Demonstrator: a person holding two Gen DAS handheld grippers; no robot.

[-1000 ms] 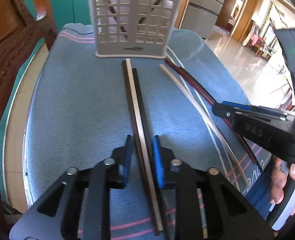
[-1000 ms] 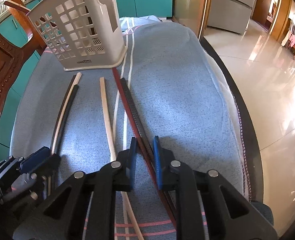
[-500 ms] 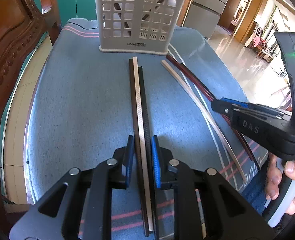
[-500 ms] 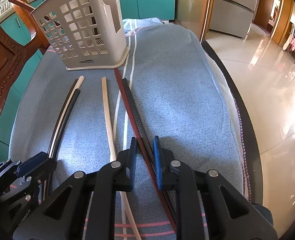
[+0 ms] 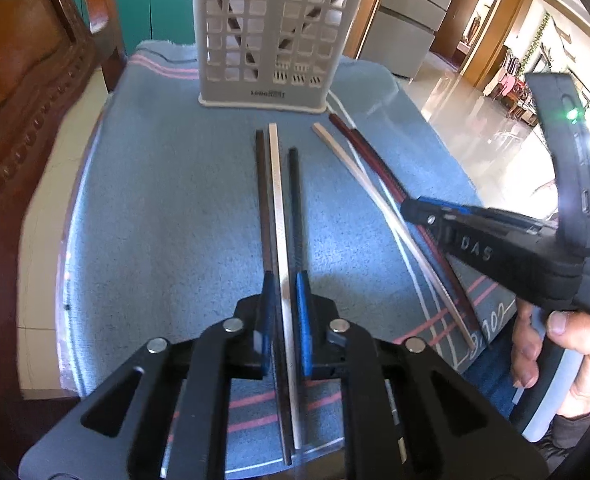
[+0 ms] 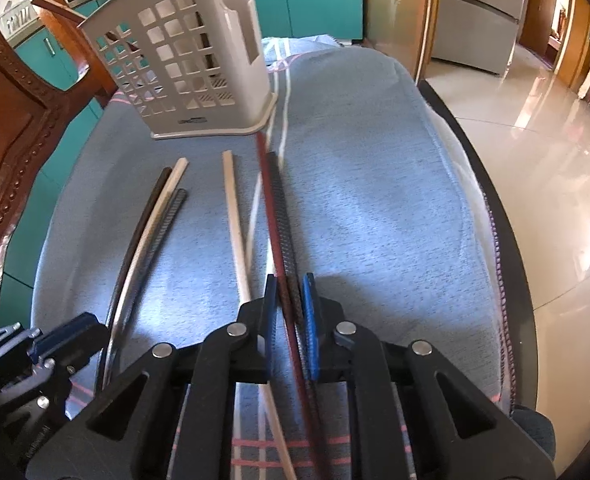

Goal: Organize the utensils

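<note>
Blue cloth (image 5: 167, 208) over the table, its near edge cut off by the gripper bodies in both views. Grey slotted basket (image 5: 275, 36) upright at the far end, top cropped in the left view; dark sticks show through its slots, number unclear. Before it lie six chopsticks lengthwise. Left group: brown stick (image 5: 263, 200), pale stick (image 5: 277, 208) and black stick (image 5: 295, 200), side by side. Left gripper (image 5: 285, 312), jaws closing, has the pale stick between its blue pads; whether the pads already press on it cannot be told, and the brown and black sticks' near ends are hidden by the fingers. Right group: red stick (image 6: 273, 220) and ridged black stick (image 6: 285, 216), touching. Right gripper (image 6: 291, 320), jaws closing, is clenched on this pair. A lone pale stick (image 6: 235, 220) lies between the groups, its near end passing under the right gripper. A hand (image 5: 563, 356) shows only in part.
</note>
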